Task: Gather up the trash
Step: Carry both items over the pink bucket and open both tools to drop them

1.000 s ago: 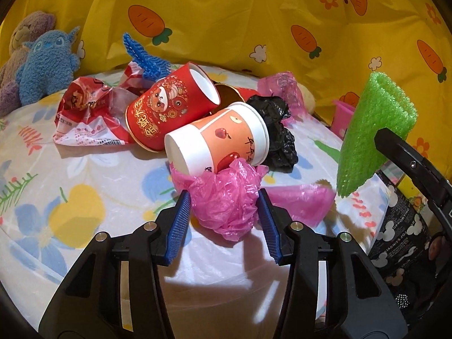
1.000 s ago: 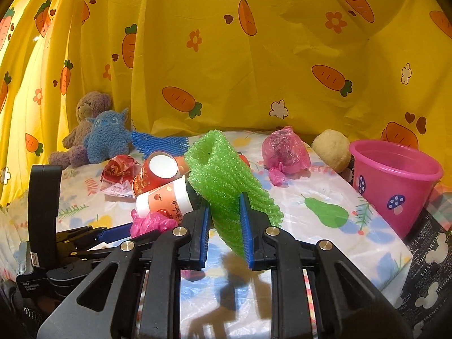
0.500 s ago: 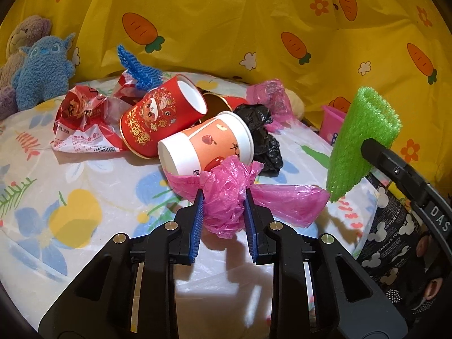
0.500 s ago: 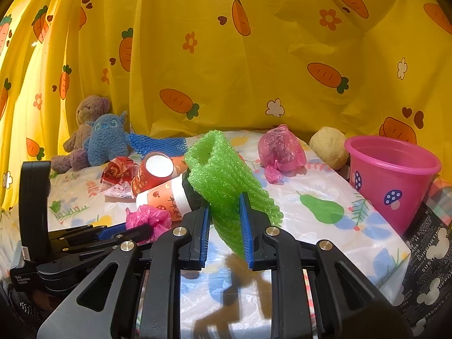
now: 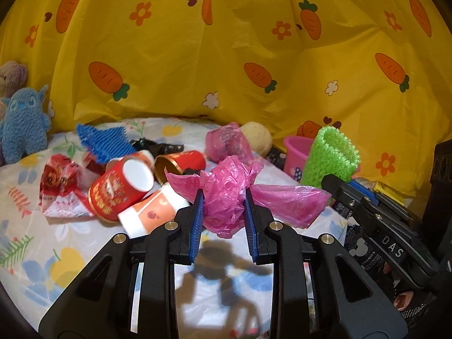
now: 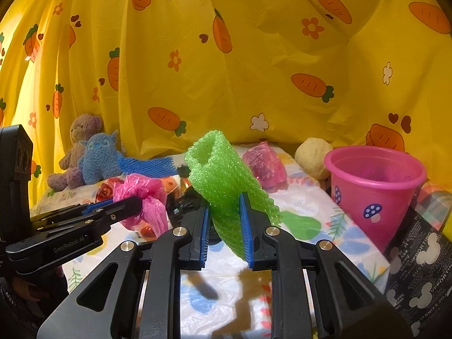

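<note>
My left gripper (image 5: 223,212) is shut on a crumpled pink plastic bag (image 5: 228,189) and holds it above the table; the bag also shows in the right wrist view (image 6: 144,195). My right gripper (image 6: 224,220) is shut on a green foam net sleeve (image 6: 223,175), also seen in the left wrist view (image 5: 330,155). A pink bucket (image 6: 375,189) stands at the table's right edge. On the table lie a red paper cup (image 5: 121,189), a white and orange cup (image 5: 149,212), a red wrapper (image 5: 62,180), a blue foam net (image 5: 104,141) and another pink bag (image 5: 226,144).
A blue plush toy (image 6: 99,158) and a brown teddy (image 6: 82,130) sit at the back left. A beige ball (image 6: 313,155) lies behind the bucket. A yellow carrot-print curtain (image 6: 226,70) hangs behind the table. A black printed bag (image 6: 423,254) hangs at the right.
My left gripper has closed on the pink bag and lifted it off the table. The right gripper has kept holding the green sleeve and shifted slightly toward the bucket.
</note>
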{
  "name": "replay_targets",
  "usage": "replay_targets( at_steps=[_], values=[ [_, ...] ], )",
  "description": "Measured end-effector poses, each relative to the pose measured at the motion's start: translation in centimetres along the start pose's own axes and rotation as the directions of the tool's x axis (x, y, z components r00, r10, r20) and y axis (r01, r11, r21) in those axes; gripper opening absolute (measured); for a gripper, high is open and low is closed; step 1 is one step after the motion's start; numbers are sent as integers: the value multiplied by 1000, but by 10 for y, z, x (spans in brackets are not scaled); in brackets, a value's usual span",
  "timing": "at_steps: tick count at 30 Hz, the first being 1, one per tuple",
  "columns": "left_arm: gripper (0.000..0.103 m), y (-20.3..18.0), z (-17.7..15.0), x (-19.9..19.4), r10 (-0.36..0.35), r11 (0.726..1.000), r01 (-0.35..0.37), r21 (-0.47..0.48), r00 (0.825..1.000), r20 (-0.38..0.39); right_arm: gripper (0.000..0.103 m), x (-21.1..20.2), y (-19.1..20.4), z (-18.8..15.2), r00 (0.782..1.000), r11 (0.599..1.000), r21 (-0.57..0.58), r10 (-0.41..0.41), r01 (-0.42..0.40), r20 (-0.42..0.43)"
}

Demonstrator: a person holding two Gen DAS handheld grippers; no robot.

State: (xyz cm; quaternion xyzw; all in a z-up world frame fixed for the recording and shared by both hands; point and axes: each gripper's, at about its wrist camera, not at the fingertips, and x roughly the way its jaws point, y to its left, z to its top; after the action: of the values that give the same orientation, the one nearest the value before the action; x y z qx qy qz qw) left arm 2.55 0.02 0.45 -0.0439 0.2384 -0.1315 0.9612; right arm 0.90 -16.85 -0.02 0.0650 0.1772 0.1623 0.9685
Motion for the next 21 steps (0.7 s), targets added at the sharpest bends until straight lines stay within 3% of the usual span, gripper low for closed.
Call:
replay_targets(
  at_steps=[5, 10, 16, 21],
  values=[
    [26, -48, 45, 30, -74, 993, 71, 90, 997, 34, 21, -7, -43, 31, 986, 991, 12, -137, 137, 89],
    [26, -88, 82, 76, -148, 981, 140, 131, 988, 51, 21, 0, -95, 61, 964, 973, 67, -226, 219, 142],
    [26, -117, 110, 143, -190, 974, 183, 132, 981, 41, 21, 15, -142, 77, 947, 955, 121, -286, 270, 148],
    [26, -136, 112, 187, -202, 970, 200, 140, 979, -1, 21, 32, -167, 80, 935, 938, 135, -335, 320, 115]
  ],
)
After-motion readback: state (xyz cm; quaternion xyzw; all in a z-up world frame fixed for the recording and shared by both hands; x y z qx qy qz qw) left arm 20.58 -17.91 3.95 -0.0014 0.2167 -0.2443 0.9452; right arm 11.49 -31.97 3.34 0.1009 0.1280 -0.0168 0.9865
